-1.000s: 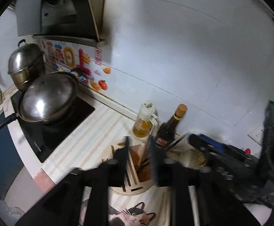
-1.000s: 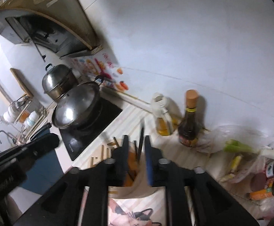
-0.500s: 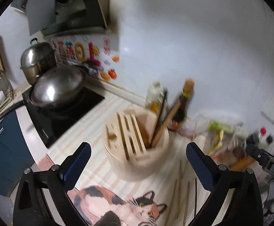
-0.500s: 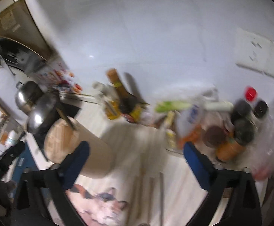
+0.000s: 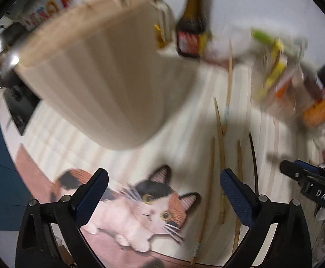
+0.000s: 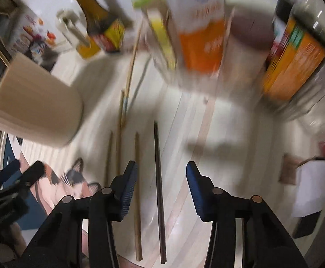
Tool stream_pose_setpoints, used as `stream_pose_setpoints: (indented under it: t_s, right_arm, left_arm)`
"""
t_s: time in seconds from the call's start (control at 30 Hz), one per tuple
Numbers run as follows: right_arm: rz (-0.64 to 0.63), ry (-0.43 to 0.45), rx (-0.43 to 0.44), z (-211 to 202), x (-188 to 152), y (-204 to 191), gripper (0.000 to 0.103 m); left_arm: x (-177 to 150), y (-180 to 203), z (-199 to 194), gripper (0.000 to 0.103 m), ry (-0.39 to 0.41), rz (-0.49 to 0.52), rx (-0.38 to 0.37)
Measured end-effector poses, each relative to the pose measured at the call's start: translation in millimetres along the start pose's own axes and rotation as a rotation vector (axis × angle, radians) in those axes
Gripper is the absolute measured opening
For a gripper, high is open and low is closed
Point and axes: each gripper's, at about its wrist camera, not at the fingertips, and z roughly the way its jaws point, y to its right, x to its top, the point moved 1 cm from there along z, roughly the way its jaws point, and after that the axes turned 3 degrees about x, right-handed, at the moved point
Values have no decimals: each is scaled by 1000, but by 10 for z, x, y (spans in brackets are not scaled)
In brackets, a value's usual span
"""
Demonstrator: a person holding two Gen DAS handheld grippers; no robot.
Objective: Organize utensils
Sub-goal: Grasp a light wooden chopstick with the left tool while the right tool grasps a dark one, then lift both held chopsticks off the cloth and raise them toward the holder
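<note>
Between the spread right claw [image 6: 161, 178] lies a dark chopstick [image 6: 158, 189]; left claw [image 5: 162, 189] apart.

Counts, both views, motion blur throughout.

- Holder [image 6: 35, 109]: 1, beige, ribbed.
- Loose chopsticks on the counter: at least 5; one dark [image 6: 159, 178], the others pale wood [image 6: 138, 192] (upper ones overlap, exact total uncertain).
- Sauce bottle [image 5: 190, 31]: 1, dark.
- Oil bottle [image 6: 77, 35]: 1.
- Cat mat [image 5: 140, 210]: 1.
- Orange-labelled jars or packets [image 6: 294, 58]: 2 or more.
</note>
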Motion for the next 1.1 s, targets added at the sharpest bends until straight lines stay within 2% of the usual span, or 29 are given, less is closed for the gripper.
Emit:
stream_pose_setpoints:
  t_s: [0.17,0.23,0.3,0.37,0.4,0.47,0.53,0.57,0.6,0.73,0.97,1.1]
  right_arm:
    - [-11,-55,-4,289,-49,-52,26]
    - [-10,-63,-3,360,-68,-50,26]
    - [-12,-70,-1,417,-101,-63,26]
    - [-14,-81,3,465,-131,-81,26]
    - [-18,-89,6,496,-140,-99,26]
    - [-44,-114,-12,615,-157,-164,26]
    - [-78,-113,-55,669,-165,-232,22]
    - [-90,-118,-75,682,-174,-246,10]
    - [-97,-114,-89,678,-189,-252,6]
    - [-88,-134,-98,641,-294,-213,5]
    - [-85,-222,-103,506,-759,-74,5]
    - [-84,-257,-107,463,-943,-51,5]
  left_arm:
    - [-81,252,437,75,-112,66,-34]
    - [-98,350,560,70,-139,93,-40]
    - [-116,417,650,61,-156,114,-44]
    - [-137,485,724,45,-170,136,-51]
    - [-150,515,736,43,-164,143,-55]
    - [-147,553,718,21,-155,155,-69]
    - [-149,554,711,5,-159,149,-65]
    - [-151,531,707,5,-160,137,-66]
    - [-163,489,703,5,-160,122,-55]
    - [-282,317,656,5,-170,92,-32]
    - [-694,-42,528,5,-237,25,-34]
    - [-763,-121,506,5,-238,11,-43]
